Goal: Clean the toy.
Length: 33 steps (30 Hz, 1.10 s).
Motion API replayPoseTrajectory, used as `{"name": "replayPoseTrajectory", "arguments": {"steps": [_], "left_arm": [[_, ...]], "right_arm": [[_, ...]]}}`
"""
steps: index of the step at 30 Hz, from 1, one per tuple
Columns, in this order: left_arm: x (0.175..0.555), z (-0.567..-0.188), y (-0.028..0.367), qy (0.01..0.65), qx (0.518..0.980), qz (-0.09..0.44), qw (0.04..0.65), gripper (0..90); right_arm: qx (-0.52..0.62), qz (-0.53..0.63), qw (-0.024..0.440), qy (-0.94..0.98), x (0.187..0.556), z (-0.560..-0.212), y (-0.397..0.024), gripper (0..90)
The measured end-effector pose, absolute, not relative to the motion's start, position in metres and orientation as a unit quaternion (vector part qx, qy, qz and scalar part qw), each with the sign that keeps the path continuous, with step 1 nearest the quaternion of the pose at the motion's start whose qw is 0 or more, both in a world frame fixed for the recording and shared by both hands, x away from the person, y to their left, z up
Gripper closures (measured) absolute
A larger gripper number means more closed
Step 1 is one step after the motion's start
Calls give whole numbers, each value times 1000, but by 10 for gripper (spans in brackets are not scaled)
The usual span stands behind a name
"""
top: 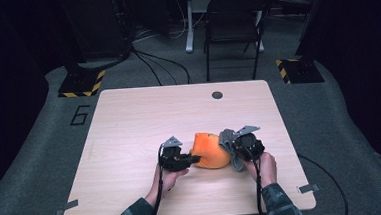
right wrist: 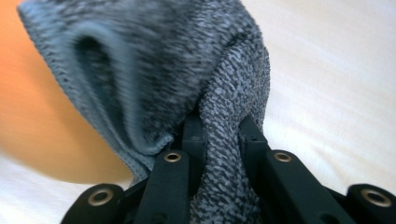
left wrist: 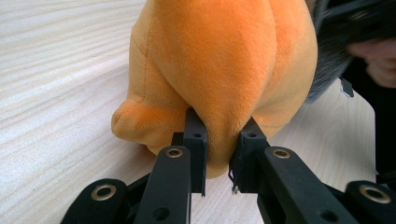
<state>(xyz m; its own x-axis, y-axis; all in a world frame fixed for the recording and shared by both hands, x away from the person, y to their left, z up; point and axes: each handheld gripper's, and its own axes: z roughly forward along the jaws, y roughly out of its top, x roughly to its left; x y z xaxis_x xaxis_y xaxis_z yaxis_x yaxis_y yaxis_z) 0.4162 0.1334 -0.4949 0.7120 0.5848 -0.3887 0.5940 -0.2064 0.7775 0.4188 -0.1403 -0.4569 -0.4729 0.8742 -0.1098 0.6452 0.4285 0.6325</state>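
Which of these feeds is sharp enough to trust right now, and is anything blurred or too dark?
Left gripper view: sharp on the orange plush toy and jaws. Right gripper view: the grey knit cloth smears at upper left, crisper near the jaws. High view: table evenly lit, room around it dark.

plush toy: was plain orange
knit cloth: was grey, speckled dark and light
table: was pale wood grain
left gripper: was black
right gripper: was black
sleeves: were camouflage-patterned
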Motion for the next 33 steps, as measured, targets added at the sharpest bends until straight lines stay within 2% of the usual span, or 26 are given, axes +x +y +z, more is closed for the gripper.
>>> {"name": "replayPoseTrajectory", "arguments": {"steps": [4,7,13,18,25,33], "left_arm": [[416,-495,133,375,777,-1,506,782],[416,-495,134,373,778,0,506,781],[416,-495,133,372,778,3,506,781],[415,-494,132,370,779,8,506,779],[412,-494,129,361,787,20,500,779],[413,-495,130,360,784,13,505,774]], "right_arm": [[473,233,200,826,429,-479,-146,777],[475,227,199,826,431,-477,-151,775],[465,301,239,797,412,-419,-152,773],[397,349,259,808,389,-384,-119,764],[350,291,294,841,386,-410,-70,761],[372,291,273,838,393,-414,-92,761]]}}
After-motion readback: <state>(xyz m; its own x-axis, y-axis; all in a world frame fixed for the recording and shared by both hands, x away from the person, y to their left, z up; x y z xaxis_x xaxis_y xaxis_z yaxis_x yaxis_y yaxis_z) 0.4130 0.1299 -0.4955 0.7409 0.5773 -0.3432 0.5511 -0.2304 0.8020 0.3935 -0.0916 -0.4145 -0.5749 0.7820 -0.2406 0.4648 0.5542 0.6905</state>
